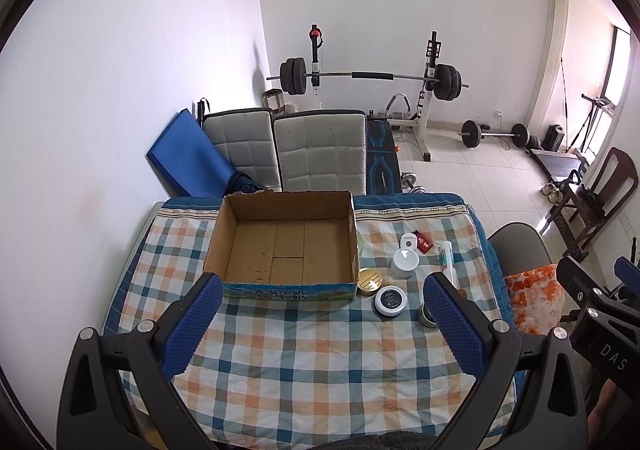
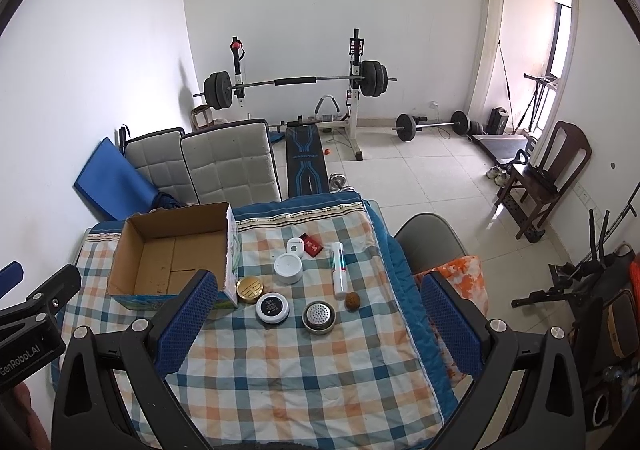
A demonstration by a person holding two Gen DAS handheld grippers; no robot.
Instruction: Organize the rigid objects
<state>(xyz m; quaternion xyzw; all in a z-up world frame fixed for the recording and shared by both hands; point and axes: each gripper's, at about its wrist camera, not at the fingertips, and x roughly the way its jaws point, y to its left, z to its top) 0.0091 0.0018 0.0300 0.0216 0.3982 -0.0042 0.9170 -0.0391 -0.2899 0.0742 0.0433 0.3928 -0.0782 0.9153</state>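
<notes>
Both claws hover above the checked-cloth bench [image 2: 304, 382], spread wide and gripping nothing: the left claw [image 1: 322, 324] faces the empty cardboard box [image 1: 286, 238], the right claw [image 2: 314, 322] the loose items just beside it: gold tin [image 2: 249, 289], black-lidded jar [image 2: 272, 308], white jar [image 2: 288, 268], metal strainer cup [image 2: 319, 317], white tube [image 2: 339, 268].

The near half of the checked tabletop [image 2: 304, 382] lies bare, giving open passage toward the far side. The open cardboard box [image 2: 176, 250] blocks the far left, its top unobstructed. To its right, small items crowd close: gold tin [image 2: 249, 290], black-lidded jar [image 2: 272, 309], strainer cup [image 2: 319, 317], white tube [image 2: 339, 269].
</notes>
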